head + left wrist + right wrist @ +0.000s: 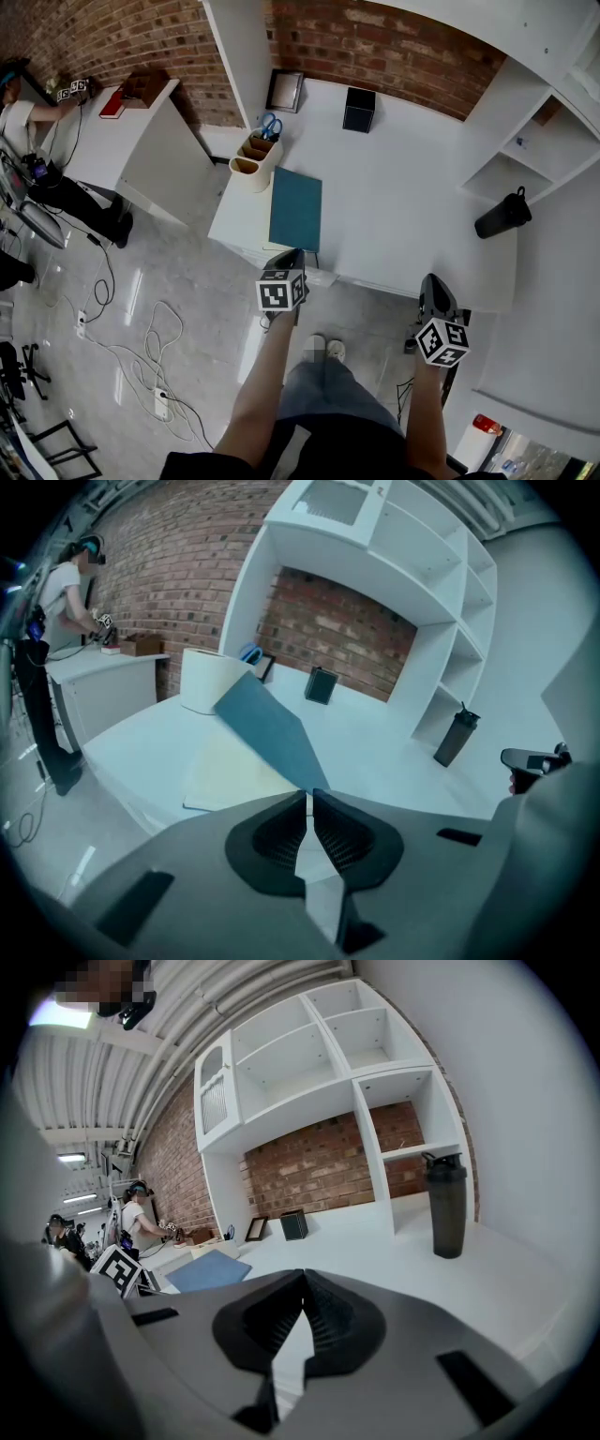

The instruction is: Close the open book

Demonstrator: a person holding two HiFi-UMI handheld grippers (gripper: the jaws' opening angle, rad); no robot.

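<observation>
Left claw [291, 255] is right at the near edge of the book [295, 208], which lies at the front left part of the white desk [403, 206], close to the corner. Looking along that claw [308, 797], its jaws are pinched tight on the near corner of the teal cover [267, 726], and the cover stands tilted up off the cream page [234, 771] beneath it, so the book is not shut flat. Right claw [431, 279] hangs off the front edge of the desk, well apart from the book, and its jaws [302, 1277] are pressed together with nothing between them. Behind the book, a pen holder [255, 159] with blue scissors sits just beside its far left corner. Further back there's a picture frame [284, 91] and a black box [358, 109] by the brick wall. A dark bottle [502, 216] stands over on the right side of the desk.
</observation>
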